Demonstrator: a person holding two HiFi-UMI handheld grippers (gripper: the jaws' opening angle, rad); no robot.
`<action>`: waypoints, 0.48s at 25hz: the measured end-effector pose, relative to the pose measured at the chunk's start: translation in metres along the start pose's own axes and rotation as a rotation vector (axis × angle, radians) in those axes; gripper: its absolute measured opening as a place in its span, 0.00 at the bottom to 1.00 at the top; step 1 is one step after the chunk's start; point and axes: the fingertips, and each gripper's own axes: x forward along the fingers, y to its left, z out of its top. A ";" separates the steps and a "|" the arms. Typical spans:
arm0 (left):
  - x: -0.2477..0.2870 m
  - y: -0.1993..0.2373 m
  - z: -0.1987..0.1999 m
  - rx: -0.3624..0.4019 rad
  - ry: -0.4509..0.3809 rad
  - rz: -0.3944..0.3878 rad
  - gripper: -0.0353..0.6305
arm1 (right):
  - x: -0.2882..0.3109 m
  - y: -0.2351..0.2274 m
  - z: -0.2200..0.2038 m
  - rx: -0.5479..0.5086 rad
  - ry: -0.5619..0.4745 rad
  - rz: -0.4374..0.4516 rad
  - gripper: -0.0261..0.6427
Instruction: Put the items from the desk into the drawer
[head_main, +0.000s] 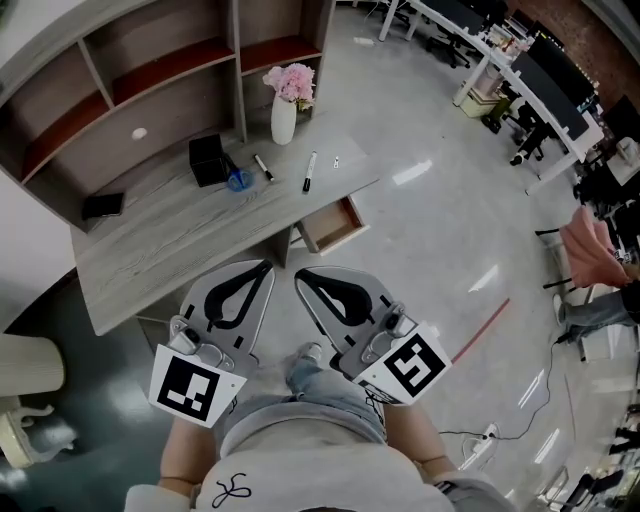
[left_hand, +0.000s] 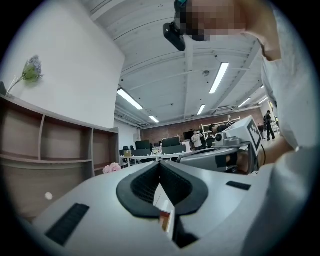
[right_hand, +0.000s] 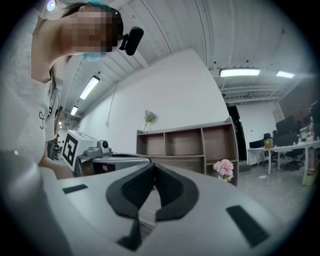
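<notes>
On the grey wooden desk (head_main: 190, 240) lie a black box (head_main: 207, 158), a small blue item (head_main: 238, 181), a pen (head_main: 263, 167), a black marker (head_main: 309, 170) and a dark flat item (head_main: 103, 205). A small drawer (head_main: 330, 224) stands pulled out under the desk's right end. My left gripper (head_main: 268, 265) and right gripper (head_main: 299, 273) hang side by side near my body, short of the desk. Both are shut, tips together, with nothing held. The left gripper (left_hand: 160, 163) and right gripper (right_hand: 152, 165) point level across the room.
A white vase with pink flowers (head_main: 284, 105) stands at the desk's back right, before a shelf unit (head_main: 120, 80). A white round object (head_main: 139, 133) sits in the shelf. Polished floor (head_main: 430, 230) lies to the right; office desks and chairs (head_main: 530, 90) stand far right.
</notes>
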 end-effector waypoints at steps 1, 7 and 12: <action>0.009 0.002 0.001 0.002 0.001 0.011 0.07 | 0.001 -0.009 0.000 0.001 -0.001 0.011 0.05; 0.055 0.007 0.002 0.033 0.000 0.069 0.07 | 0.001 -0.057 -0.005 0.003 -0.003 0.065 0.05; 0.067 0.017 -0.001 0.038 0.023 0.115 0.07 | 0.008 -0.079 -0.011 0.016 -0.010 0.091 0.05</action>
